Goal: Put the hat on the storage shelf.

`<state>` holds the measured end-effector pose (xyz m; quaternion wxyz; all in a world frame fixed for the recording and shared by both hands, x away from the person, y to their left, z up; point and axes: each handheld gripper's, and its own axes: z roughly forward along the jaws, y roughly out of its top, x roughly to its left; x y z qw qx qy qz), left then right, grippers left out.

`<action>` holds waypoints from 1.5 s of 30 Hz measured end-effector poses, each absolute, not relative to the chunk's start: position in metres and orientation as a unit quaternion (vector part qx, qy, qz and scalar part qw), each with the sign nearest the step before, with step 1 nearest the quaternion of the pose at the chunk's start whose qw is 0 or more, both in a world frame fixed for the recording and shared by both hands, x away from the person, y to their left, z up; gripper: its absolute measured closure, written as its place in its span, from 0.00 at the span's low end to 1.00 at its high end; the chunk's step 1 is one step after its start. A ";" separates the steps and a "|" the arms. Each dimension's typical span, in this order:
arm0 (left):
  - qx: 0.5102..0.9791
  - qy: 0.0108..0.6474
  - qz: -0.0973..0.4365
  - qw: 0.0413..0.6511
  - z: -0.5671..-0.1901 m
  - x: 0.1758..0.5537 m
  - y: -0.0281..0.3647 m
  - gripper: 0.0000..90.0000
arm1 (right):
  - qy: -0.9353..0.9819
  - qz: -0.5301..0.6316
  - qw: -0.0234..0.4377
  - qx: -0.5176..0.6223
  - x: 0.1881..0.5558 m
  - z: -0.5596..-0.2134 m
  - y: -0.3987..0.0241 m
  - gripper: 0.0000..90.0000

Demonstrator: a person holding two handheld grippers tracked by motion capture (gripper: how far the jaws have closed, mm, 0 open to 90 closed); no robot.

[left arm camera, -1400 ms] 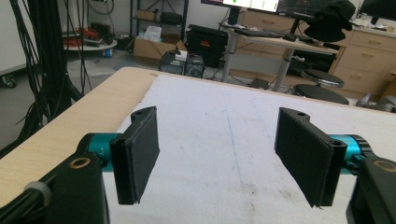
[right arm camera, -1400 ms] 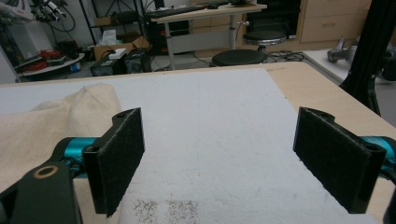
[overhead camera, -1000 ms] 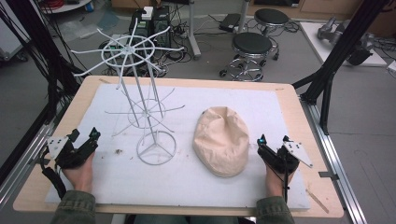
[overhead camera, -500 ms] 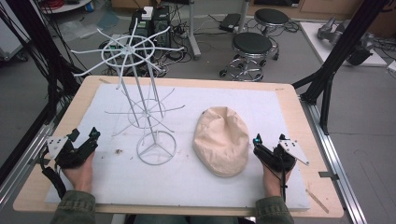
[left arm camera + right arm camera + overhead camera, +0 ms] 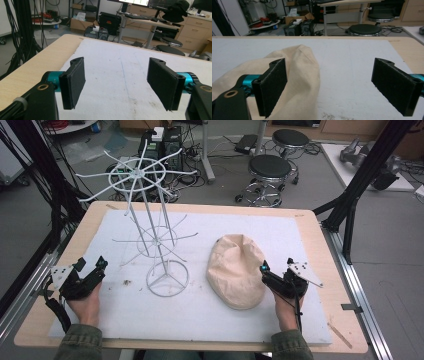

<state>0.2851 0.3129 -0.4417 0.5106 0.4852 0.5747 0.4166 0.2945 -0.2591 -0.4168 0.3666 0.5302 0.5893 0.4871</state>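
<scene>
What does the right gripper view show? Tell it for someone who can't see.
Two black fingers of the right gripper stand wide apart over a white mat. A beige cloth cap lies beside and behind the left finger, with nothing gripped.

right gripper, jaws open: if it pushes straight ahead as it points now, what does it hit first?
Probably the beige cap: the right gripper has its left-hand jaw already at the cap's edge. The gap between the jaws faces bare white mat, so only that side would catch it.
</scene>
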 end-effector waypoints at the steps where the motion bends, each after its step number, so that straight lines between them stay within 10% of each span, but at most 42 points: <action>1: 0.485 0.575 0.417 0.510 -0.442 0.285 0.313 0.34 | 0.591 0.488 0.363 0.530 0.295 -0.416 -0.258 0.14; 38: 0.490 0.573 0.414 0.510 -0.442 0.285 0.312 0.34 | 0.668 0.412 0.255 0.565 0.328 -0.435 -0.225 0.14; 45: 0.489 0.571 0.416 0.512 -0.442 0.286 0.311 0.34 | 0.703 0.320 0.265 0.578 0.333 -0.439 -0.213 0.29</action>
